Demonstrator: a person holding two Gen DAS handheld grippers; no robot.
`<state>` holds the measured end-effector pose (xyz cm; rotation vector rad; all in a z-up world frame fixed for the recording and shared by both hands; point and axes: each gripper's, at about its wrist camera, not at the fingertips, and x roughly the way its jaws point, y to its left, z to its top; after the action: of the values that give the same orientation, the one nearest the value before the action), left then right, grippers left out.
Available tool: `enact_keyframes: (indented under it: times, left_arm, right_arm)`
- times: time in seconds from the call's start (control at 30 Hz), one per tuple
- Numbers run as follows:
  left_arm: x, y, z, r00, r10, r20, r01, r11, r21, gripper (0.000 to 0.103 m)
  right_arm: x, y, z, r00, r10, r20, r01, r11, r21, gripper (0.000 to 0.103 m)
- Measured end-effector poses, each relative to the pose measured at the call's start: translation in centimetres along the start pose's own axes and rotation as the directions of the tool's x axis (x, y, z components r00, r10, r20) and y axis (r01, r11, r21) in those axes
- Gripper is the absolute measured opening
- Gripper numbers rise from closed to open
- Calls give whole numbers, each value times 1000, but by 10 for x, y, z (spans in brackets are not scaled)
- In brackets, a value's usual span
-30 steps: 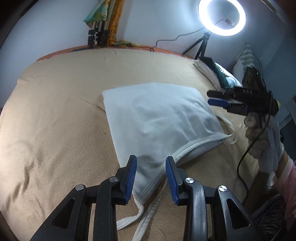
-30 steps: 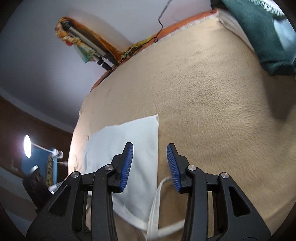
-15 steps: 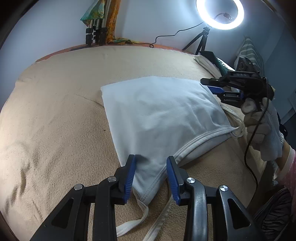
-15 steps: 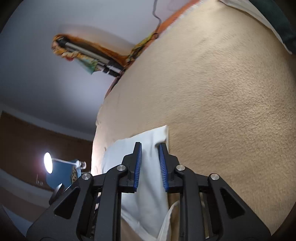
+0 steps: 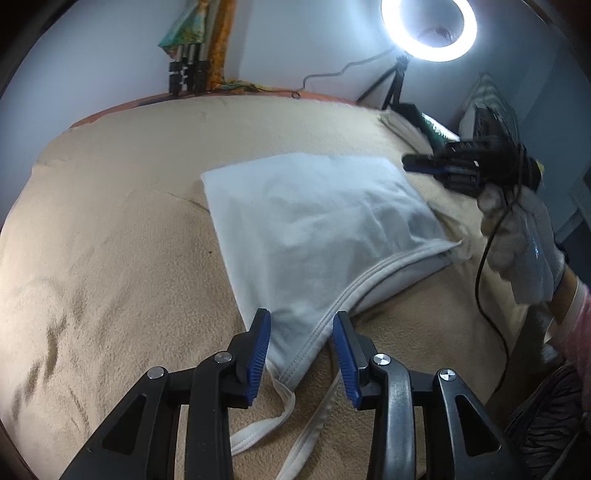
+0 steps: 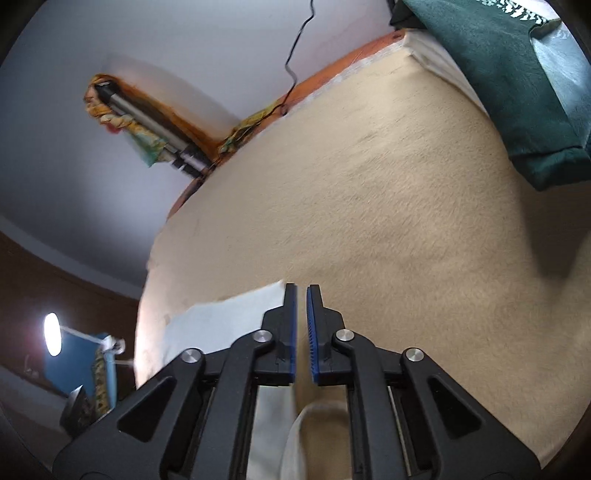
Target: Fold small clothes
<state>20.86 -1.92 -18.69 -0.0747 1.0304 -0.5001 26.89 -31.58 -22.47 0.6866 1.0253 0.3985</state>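
Our left gripper [image 5: 301,354] stood apart astride the white top's [image 5: 314,218] strap end; our right gripper [image 6: 301,332], just closing, pinched nothing, so we judged it should regrip the corner.

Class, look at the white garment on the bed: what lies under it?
The white garment lies flat on the tan blanket, which shows all around it. Anything between them is covered and cannot be seen.

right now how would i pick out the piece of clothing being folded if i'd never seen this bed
Start at the wide tan blanket covering the bed. The white top lies flat on its right half, below the ring light. It is the only white garment there, with ribbed trim and thin straps trailing toward the near edge, unlike the dark green cushion at the bed's far corner.
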Motion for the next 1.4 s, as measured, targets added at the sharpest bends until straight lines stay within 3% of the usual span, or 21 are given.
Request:
enact_keyframes:
  times: [0.03,0.1,0.33,0.47,0.57,0.63,0.73,0.8,0.97,1.1,1.33,1.4]
  left_arm:
    - [-4,4,1,1000,-8,13,8,1000,-24,40]
    - [-13,16,4,999,-23,44,26,996,-88,44]
    - [-8,47,16,997,-66,48,76,965,-250,49]
    - [-4,55,16,996,-85,39,92,952,-291,50]
    - [-3,58,20,995,-86,44,95,951,-296,55]
    - [-1,60,21,994,-104,44,113,944,-310,56]
    - [7,63,23,990,-134,36,138,931,-337,57]
    - [15,67,23,985,-172,26,170,912,-374,57]
    - [25,79,26,964,-262,51,258,861,-439,57]
    - [32,90,28,942,-326,85,325,812,-484,57]
    - [45,89,41,933,-343,109,351,798,-491,52]
    - [47,85,43,945,-313,96,319,814,-485,39]
  right_arm:
    - [-5,6,-3,1000,1,-9,-1,999,-38,23]
    - [-13,17,-13,999,-48,-12,46,991,-125,31]
    - [-11,39,-60,969,-199,-149,140,931,-337,31]
    - [-14,47,-87,932,-314,-182,192,853,-485,31]
    - [-24,49,-96,930,-267,-254,111,860,-497,32]
    - [-37,46,-93,944,-252,-212,120,863,-491,43]
    - [-52,35,-77,977,-107,-186,33,930,-367,46]
    - [-56,26,-65,986,-33,-164,-16,958,-287,46]
    - [-31,14,-56,981,-35,-188,-8,975,-224,46]
    - [-7,6,-53,978,65,-197,-91,987,-129,46]
    - [11,1,-47,966,195,-172,-201,979,-17,42]
    - [18,7,-45,966,193,-171,-199,980,-15,36]
